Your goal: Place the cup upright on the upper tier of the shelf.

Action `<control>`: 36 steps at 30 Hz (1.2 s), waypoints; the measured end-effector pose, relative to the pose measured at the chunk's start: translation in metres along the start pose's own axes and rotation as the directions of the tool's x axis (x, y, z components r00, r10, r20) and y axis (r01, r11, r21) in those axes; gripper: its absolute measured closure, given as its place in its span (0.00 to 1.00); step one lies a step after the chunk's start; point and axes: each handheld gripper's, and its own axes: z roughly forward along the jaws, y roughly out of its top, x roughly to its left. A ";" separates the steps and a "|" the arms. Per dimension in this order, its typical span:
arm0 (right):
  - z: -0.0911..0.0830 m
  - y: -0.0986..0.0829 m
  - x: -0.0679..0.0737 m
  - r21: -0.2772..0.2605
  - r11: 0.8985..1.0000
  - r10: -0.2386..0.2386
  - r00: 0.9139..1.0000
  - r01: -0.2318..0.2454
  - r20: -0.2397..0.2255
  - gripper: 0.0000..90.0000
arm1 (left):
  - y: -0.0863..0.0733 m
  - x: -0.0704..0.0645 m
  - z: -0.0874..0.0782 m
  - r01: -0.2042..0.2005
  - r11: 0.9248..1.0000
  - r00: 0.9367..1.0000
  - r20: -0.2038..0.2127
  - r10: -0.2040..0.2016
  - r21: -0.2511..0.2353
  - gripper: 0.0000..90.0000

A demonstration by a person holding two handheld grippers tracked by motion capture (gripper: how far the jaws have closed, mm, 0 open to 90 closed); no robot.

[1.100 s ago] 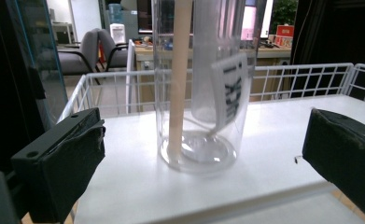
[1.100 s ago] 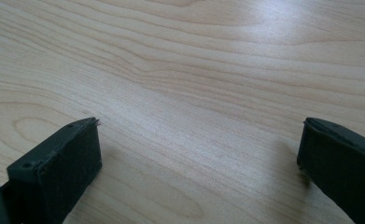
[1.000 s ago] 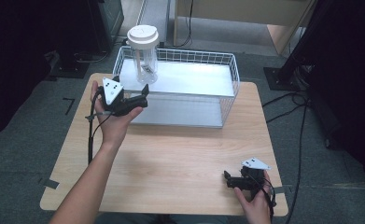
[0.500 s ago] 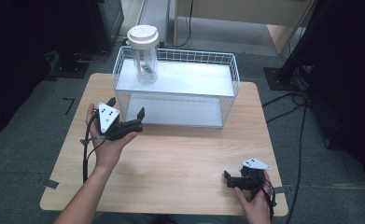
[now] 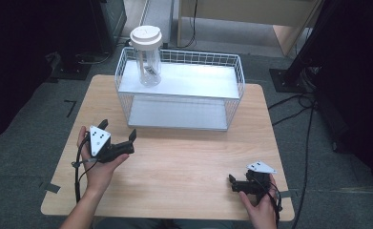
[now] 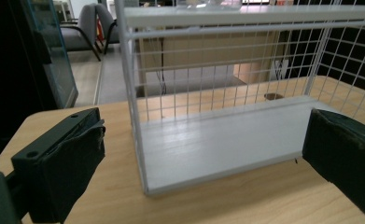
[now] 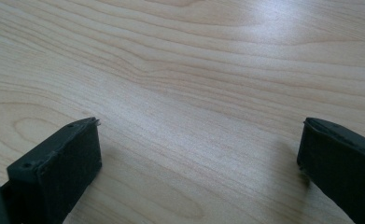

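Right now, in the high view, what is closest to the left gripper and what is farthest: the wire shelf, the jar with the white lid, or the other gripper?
From the left gripper:
1. Wire shelf, just ahead, mid-table.
2. Jar, on the shelf's top, far-left corner.
3. Right gripper, across the table near its front-right edge.

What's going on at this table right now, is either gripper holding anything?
Neither holds anything. The left gripper is open, held above the light wooden table and pointed at the white wire two-shelf rack. The right gripper is open too, low over bare wood near the front right corner. A clear plastic jar with a white round lid stands upright on the rack's top shelf at its left end, untouched.
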 end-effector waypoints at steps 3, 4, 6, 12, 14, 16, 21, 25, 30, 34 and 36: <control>0.000 0.000 0.000 0.000 1.000 0.000 1.000 0.000 0.000 0.00 | -0.009 0.005 -0.006 0.002 1.000 1.000 -0.009 -0.002 0.015 0.00; 0.000 0.000 0.000 0.000 1.000 0.000 1.000 0.000 0.000 0.00 | -0.012 0.006 -0.008 0.001 1.000 1.000 -0.011 0.000 0.022 0.00; 0.000 0.000 0.000 0.000 1.000 0.000 1.000 0.000 0.000 0.00 | -0.019 0.009 -0.011 -0.002 0.999 1.000 -0.011 0.003 0.037 0.00; 0.000 0.000 0.000 0.000 1.000 0.000 1.000 0.000 0.000 0.00 | -0.039 0.018 -0.022 0.011 0.996 1.000 -0.017 -0.010 0.087 0.00; 0.000 0.000 0.000 0.000 1.000 0.000 1.000 0.000 0.000 0.00 | -0.046 0.021 -0.026 0.014 0.994 1.000 -0.018 -0.012 0.111 0.00; 0.000 0.000 0.000 0.000 1.000 0.000 1.000 0.000 0.000 0.00 | -0.053 0.027 -0.030 0.023 0.991 1.000 -0.017 -0.021 0.133 0.00; 0.000 0.000 0.000 0.000 1.000 0.000 1.000 0.000 0.001 0.00 | -0.067 0.040 -0.040 0.043 0.979 0.999 -0.028 -0.038 0.201 0.00; 0.000 0.000 0.000 0.000 1.000 0.000 1.000 0.000 0.000 0.00 | -0.073 0.049 -0.048 0.045 0.971 0.998 -0.042 -0.036 0.234 0.00; 0.000 0.000 0.000 0.000 1.000 0.000 1.000 0.000 0.000 0.00 | -0.081 0.058 -0.056 0.044 0.958 0.998 -0.055 -0.029 0.282 0.00; 0.000 0.000 0.000 0.000 1.000 0.000 1.000 0.000 0.000 0.00 | -0.087 0.064 -0.058 0.053 0.941 0.997 -0.066 -0.033 0.335 0.00; 0.000 0.000 0.000 0.000 1.000 0.000 1.000 0.000 0.000 0.00 | -0.090 0.066 -0.057 0.045 0.928 0.997 -0.073 -0.019 0.369 0.00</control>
